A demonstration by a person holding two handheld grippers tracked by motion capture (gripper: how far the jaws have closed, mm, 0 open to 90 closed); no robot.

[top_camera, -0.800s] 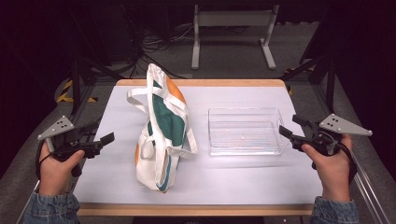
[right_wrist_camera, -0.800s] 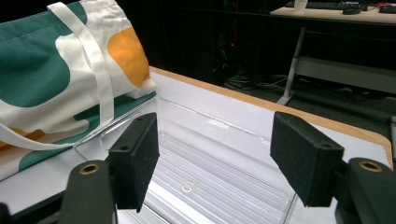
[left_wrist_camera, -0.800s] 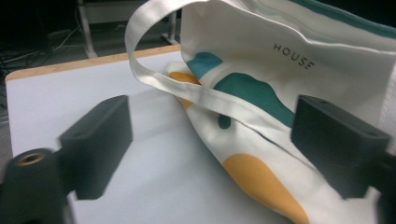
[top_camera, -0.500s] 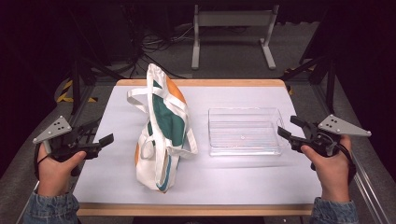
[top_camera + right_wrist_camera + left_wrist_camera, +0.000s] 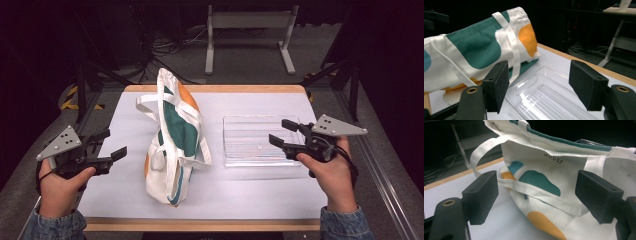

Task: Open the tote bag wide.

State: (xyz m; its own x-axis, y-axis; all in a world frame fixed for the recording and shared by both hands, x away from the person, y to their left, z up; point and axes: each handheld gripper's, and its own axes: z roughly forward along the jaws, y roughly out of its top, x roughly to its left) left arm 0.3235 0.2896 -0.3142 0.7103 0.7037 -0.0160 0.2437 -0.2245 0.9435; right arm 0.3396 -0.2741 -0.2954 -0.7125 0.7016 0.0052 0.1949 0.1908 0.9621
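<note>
Black jaws of both the left gripper [image 5: 111, 146] and right gripper [image 5: 283, 133] stand wide apart, empty, flanking the white canvas tote bag [image 5: 172, 137] with teal and orange patches; neither touches it.

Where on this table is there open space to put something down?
Bare white table along the near edge and behind the clear plastic tray. Tightest is the narrow strip between the tray and the white canvas tote bag with teal and orange patches.
</note>
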